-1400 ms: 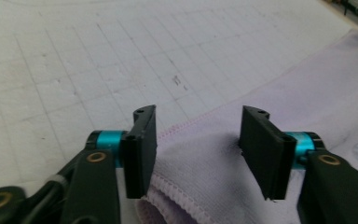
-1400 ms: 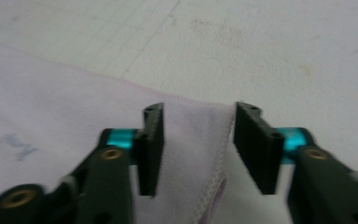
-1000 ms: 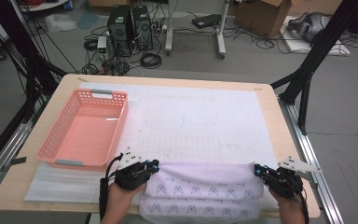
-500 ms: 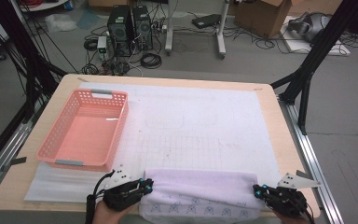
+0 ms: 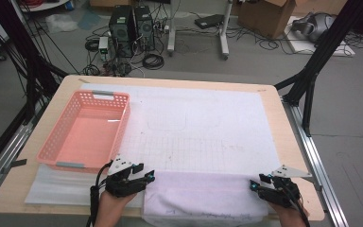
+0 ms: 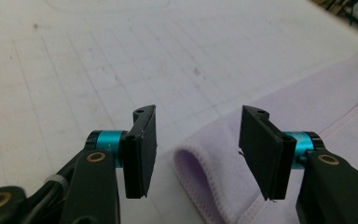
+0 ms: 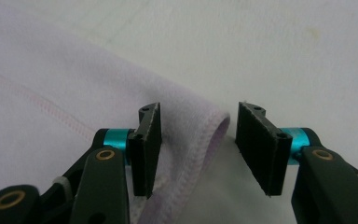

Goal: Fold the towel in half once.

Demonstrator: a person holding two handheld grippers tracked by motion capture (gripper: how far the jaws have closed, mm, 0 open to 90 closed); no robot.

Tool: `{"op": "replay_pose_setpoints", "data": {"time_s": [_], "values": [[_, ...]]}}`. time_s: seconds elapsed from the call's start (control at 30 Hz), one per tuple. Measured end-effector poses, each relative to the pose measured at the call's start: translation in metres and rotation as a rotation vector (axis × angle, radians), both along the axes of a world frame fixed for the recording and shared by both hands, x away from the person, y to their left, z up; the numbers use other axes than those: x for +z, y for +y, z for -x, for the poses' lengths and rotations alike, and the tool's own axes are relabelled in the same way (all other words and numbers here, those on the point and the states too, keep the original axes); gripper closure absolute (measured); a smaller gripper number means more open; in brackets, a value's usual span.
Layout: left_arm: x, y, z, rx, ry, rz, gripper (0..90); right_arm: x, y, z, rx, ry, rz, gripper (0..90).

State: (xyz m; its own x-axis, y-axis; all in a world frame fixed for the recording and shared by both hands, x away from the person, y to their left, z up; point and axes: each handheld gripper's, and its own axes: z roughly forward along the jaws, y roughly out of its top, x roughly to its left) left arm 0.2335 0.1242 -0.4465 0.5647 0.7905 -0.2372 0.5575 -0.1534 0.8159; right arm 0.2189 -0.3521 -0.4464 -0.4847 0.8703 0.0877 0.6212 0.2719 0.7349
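A pale lavender cloth [image 5: 203, 196] lies folded flat along the table's front edge. My left gripper [image 5: 147, 178] is at the cloth's left end and my right gripper [image 5: 254, 185] at its right end. In the left gripper view the left gripper [image 6: 196, 149] has just been opening, and a folded cloth corner [image 6: 205, 177] lies loose between the jaws, clear of the pads. In the right gripper view the right gripper [image 7: 198, 144] has also just been opening. The stitched corner [image 7: 205, 135] rests between its jaws, and the pads do not press on it.
A pink plastic basket [image 5: 56, 144] stands at the left on the white gridded mat [image 5: 203, 127]. A thin foam sheet [image 5: 61, 187] lies at the front left. The wooden table edge [image 5: 293, 137] runs along the right; black frame legs and computers stand beyond the far side.
A second ago both grippers were shut on the cloth's corners with its patterned face up. Now the cloth lies with its plain face up and both pairs of jaws have parted off the corners.
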Motion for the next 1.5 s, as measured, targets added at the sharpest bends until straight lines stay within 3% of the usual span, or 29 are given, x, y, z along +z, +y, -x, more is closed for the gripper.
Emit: {"op": "replay_pose_setpoints", "data": {"time_s": [0.07,0.23,0.3,0.4,0.43,0.53,0.63,0.8,1.0,1.3,1.5], "values": [[-0.006,-0.003,-0.002,-0.002,0.032,-0.034,43.8,-0.001,-0.001,0.0,0.004,-0.004,-0.008,49.0],[-0.008,-0.013,0.003,-0.016,-0.015,-0.106,39.3,-0.002,0.001,0.002,0.012,-0.025,0.023,51.4],[-0.007,-0.015,0.005,-0.009,-0.042,-0.151,47.3,-0.002,0.002,0.002,0.019,-0.022,0.019,58.8],[-0.007,-0.018,0.007,-0.051,-0.043,-0.134,76.5,0.0,0.002,0.003,0.065,-0.004,-0.005,77.5],[-0.007,-0.02,0.008,-0.053,-0.052,-0.15,80.5,0.0,0.003,0.003,0.071,-0.004,-0.002,79.2],[-0.005,-0.018,0.005,-0.044,-0.029,-0.116,82.6,0.0,0.002,0.003,0.075,0.002,-0.019,81.5],[0.0,-0.015,-0.001,-0.021,-0.034,-0.079,83.4,0.001,-0.002,0.002,0.064,-0.01,-0.035,83.6],[0.01,-0.019,-0.02,-0.002,-0.041,-0.051,83.9,0.008,-0.004,-0.005,0.04,-0.045,-0.042,84.2],[0.01,-0.026,-0.048,0.042,-0.025,-0.033,83.9,0.014,-0.011,-0.024,-0.004,-0.063,-0.076,84.3],[0.016,-0.035,-0.098,0.094,-0.003,-0.064,83.8,0.02,-0.013,-0.075,-0.049,-0.063,-0.063,84.2],[0.025,-0.038,-0.129,0.125,-0.007,-0.053,83.8,0.029,-0.013,-0.108,-0.073,-0.066,-0.055,84.2]]}}
